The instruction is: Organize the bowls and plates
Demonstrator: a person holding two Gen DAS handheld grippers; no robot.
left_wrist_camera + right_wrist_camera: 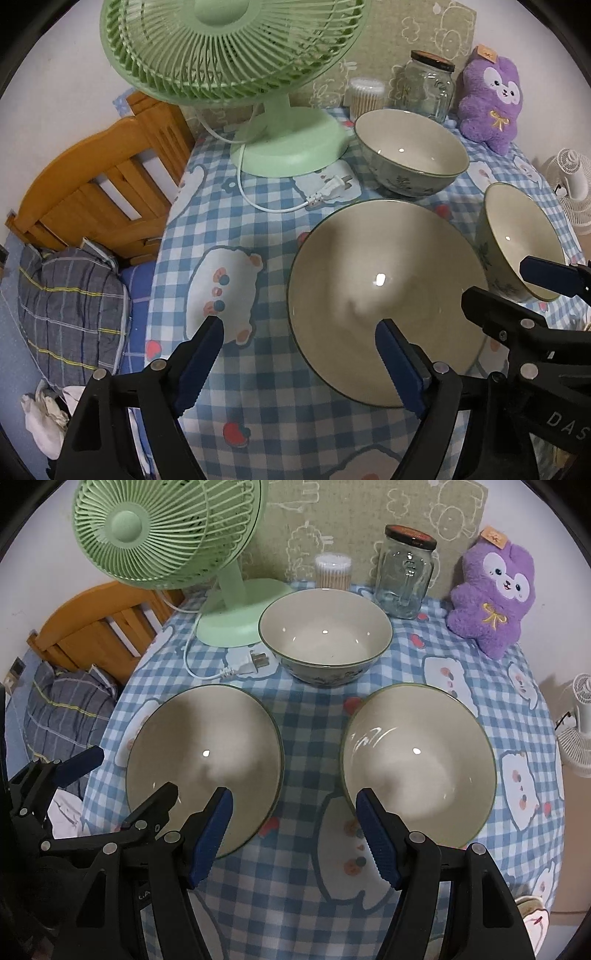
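Reading the lettering was attempted first: "DAS" was made out on the right hand-held gripper (554, 291), the rest being cut off by the frame edge. The tag on the purple plush (491, 594) was too small to be read, as was the print on the jar (404, 572) lid. Three bowls were seen upright on the checked worktop (306, 738): a left bowl (205, 760), a right bowl (419, 760) and a back bowl (325, 635) beside the fan (166, 531). The left hand-held gripper (299, 363) was spread wide, one finger over the left bowl's rim. The right hand-held gripper (295, 836) was likewise spread, nothing being pinched, between the two near bowls.
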